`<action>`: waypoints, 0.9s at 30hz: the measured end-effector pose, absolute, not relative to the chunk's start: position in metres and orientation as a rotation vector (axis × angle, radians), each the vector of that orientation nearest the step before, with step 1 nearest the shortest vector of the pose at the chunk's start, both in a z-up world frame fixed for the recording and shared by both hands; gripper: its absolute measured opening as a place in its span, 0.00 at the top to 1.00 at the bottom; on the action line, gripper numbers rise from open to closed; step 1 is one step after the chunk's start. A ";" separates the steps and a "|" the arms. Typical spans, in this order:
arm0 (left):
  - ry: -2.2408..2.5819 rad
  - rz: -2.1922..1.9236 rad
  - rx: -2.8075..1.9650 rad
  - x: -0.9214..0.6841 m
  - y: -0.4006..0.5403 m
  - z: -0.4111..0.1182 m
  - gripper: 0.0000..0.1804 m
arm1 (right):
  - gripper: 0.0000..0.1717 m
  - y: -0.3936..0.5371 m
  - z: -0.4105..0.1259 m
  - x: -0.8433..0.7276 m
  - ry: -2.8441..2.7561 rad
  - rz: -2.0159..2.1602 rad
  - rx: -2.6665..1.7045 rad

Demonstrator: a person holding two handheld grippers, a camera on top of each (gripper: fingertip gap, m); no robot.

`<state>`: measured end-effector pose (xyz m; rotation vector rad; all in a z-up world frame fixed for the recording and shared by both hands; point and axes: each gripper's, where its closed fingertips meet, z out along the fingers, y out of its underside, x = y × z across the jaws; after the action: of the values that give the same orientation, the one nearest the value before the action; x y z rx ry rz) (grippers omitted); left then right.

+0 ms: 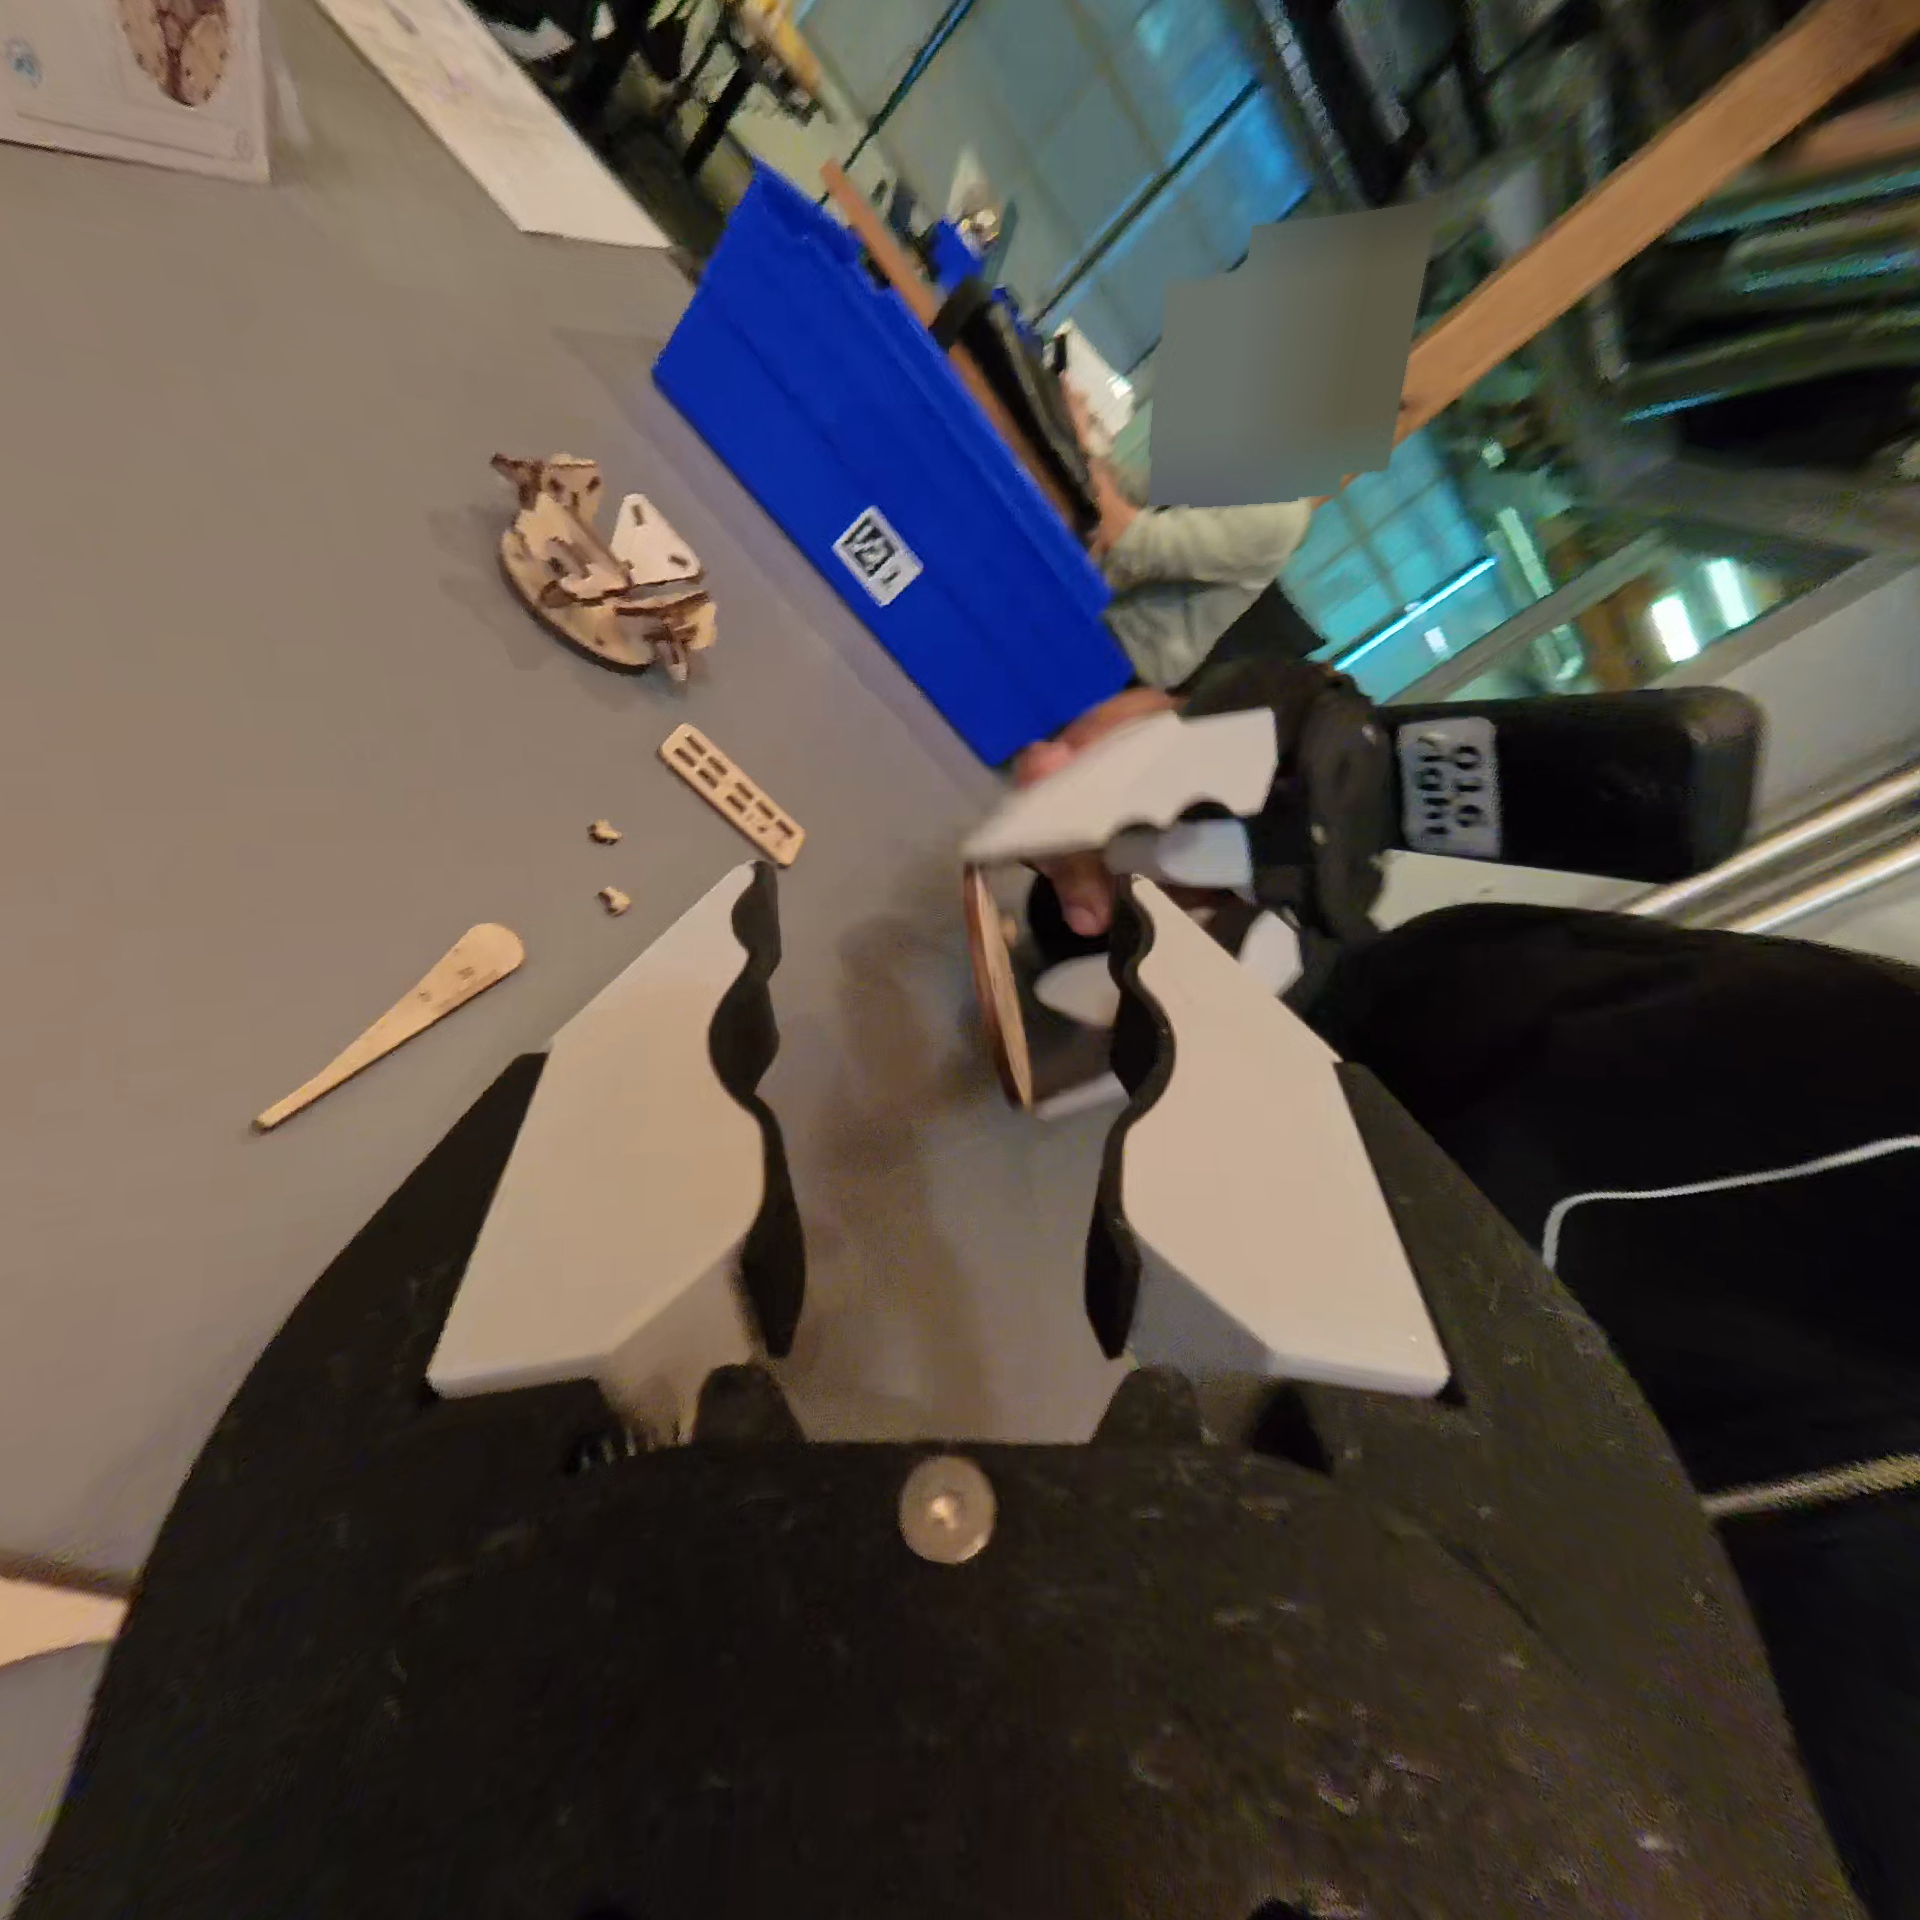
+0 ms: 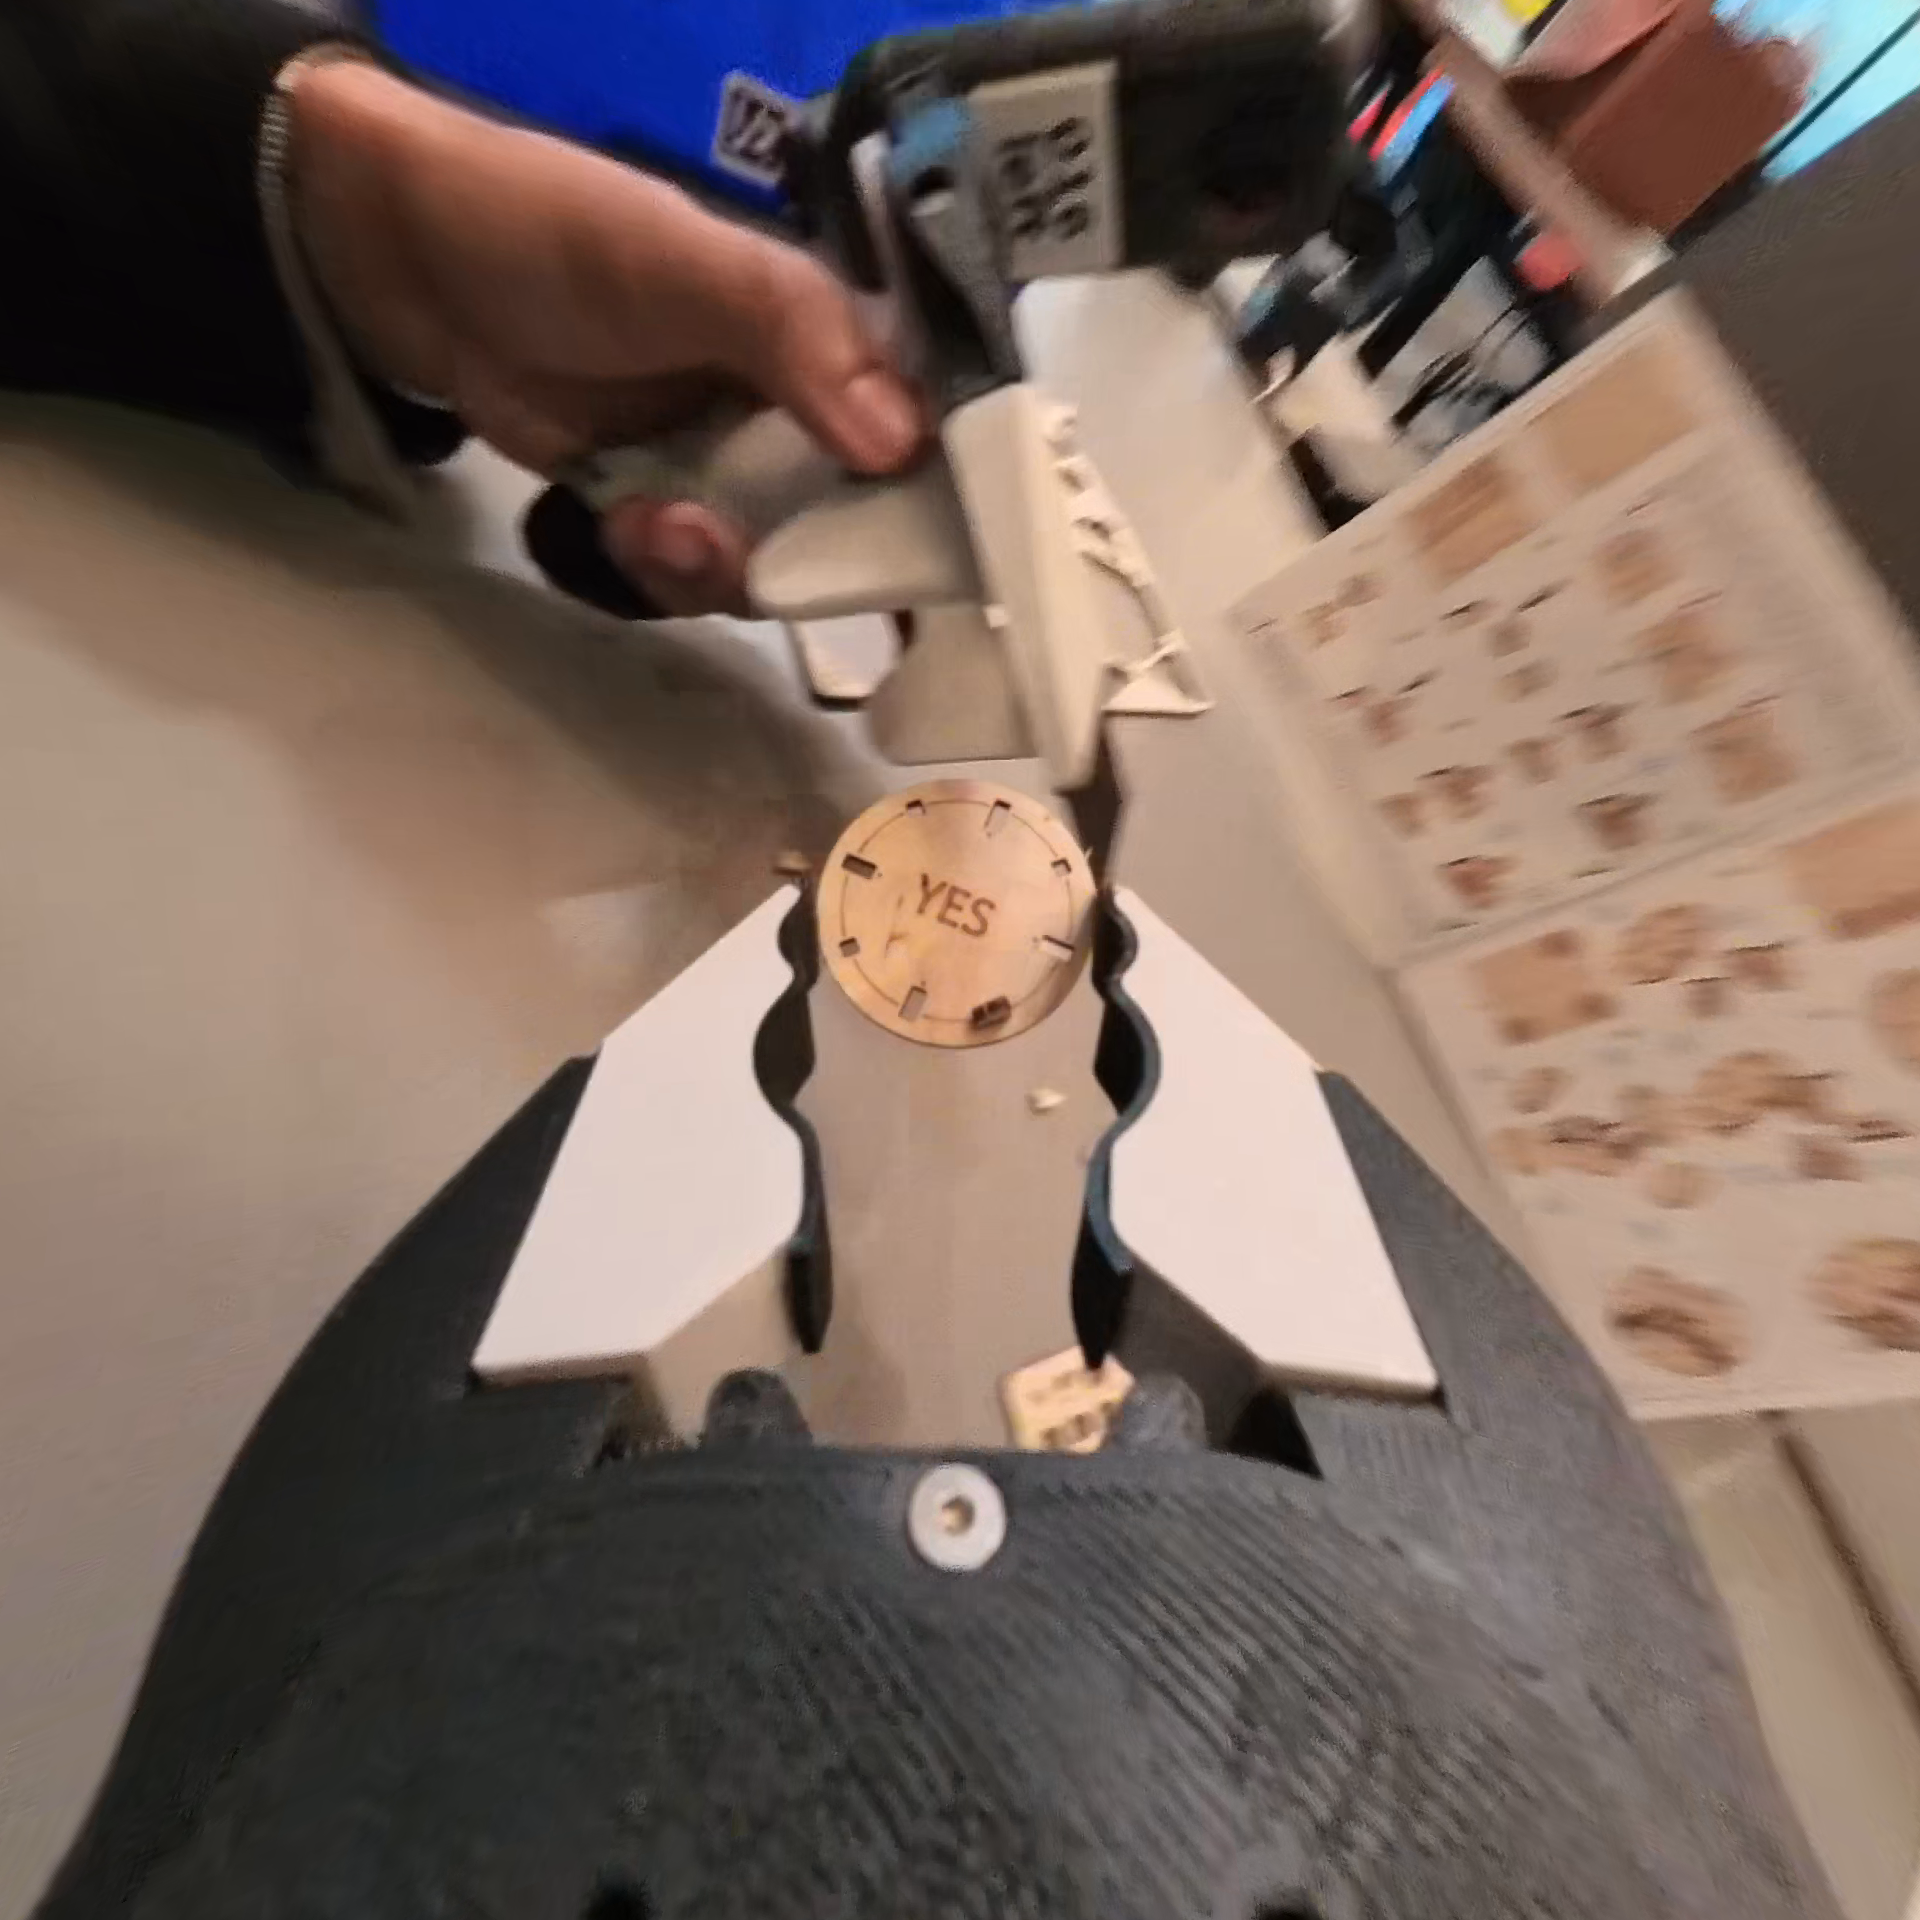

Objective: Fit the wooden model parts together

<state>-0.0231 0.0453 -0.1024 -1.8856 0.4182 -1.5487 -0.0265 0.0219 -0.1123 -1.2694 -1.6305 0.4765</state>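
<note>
**Spotter:** Closest to the lens in your left view, the left gripper [image 1: 940,883] has its jaws apart and holds nothing. The wooden disc [image 1: 997,1039] stands on edge above the tabletop [image 1: 260,520], just beside the right finger, toward the edge by your dark sleeve.

**Checker:** Who has it?

**Spotter:** Your right gripper [image 1: 1006,971], top and bottom. In your right view, the pads appear to pinch only the disc's thin rim, with your left finger [image 2: 1049,623] just beyond it.

**Checker:** The risk?

**Spotter:** If you nudge it with that finger, I think it could pivot or slip out. It would then fall among the loose wooden pieces [image 1: 732,793].
</note>
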 end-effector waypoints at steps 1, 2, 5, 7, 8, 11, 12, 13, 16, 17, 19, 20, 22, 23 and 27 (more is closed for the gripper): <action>0.413 -1.583 -1.866 -0.024 0.044 -0.099 0.65 | 0.70 0.030 -0.104 -0.026 -1.611 0.462 -1.219; 0.415 -1.600 -1.858 -0.023 0.044 -0.098 0.65 | 0.70 0.035 -0.097 -0.028 -1.591 0.468 -1.180; 0.448 -1.603 -1.854 -0.019 0.042 -0.101 0.77 | 0.70 0.039 -0.092 -0.034 -1.560 0.510 -1.111; 0.470 -1.634 -1.826 -0.016 0.038 -0.099 0.98 | 0.70 0.038 -0.099 -0.035 -1.574 0.494 -1.099; 0.458 -1.633 -1.820 -0.016 0.040 -0.099 0.99 | 0.70 0.038 -0.099 -0.034 -1.568 0.465 -1.079; 0.457 -1.638 -1.758 -0.017 0.041 -0.093 1.00 | 0.66 0.042 -0.082 -0.026 -1.442 0.438 -0.959; 0.464 -1.635 -1.716 -0.018 0.041 -0.088 1.00 | 0.67 0.045 -0.071 -0.021 -1.356 0.470 -0.942; 0.479 -1.620 -1.675 -0.019 0.040 -0.083 1.00 | 0.70 0.047 -0.062 -0.015 -1.279 0.521 -0.930; 0.570 -1.518 -1.549 -0.020 0.034 -0.066 1.00 | 0.79 0.049 -0.052 -0.005 -1.203 0.681 -0.973; 0.608 -1.475 -1.520 -0.019 0.031 -0.063 1.00 | 0.78 0.048 -0.051 -0.005 -1.189 0.752 -0.996; 0.671 -1.394 -1.483 -0.017 0.027 -0.059 1.00 | 0.78 0.043 -0.048 -0.005 -1.165 0.904 -1.040; 0.692 -1.365 -1.472 -0.016 0.025 -0.058 1.00 | 0.79 0.040 -0.047 -0.005 -1.162 0.969 -1.055; 0.714 -1.334 -1.460 -0.015 0.023 -0.058 1.00 | 0.81 0.036 -0.047 -0.005 -1.160 1.047 -1.073; 0.724 -1.333 -1.460 -0.014 0.022 -0.058 1.00 | 0.83 0.033 -0.047 -0.005 -1.170 1.071 -1.066; 0.739 -1.358 -1.456 -0.010 0.019 -0.060 1.00 | 0.91 0.027 -0.049 -0.007 -1.207 1.060 -1.049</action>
<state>-0.0098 0.0191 -0.0599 -1.4561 0.7394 -1.3584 -0.0067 0.0266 -0.0485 -1.0487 -1.2075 1.0605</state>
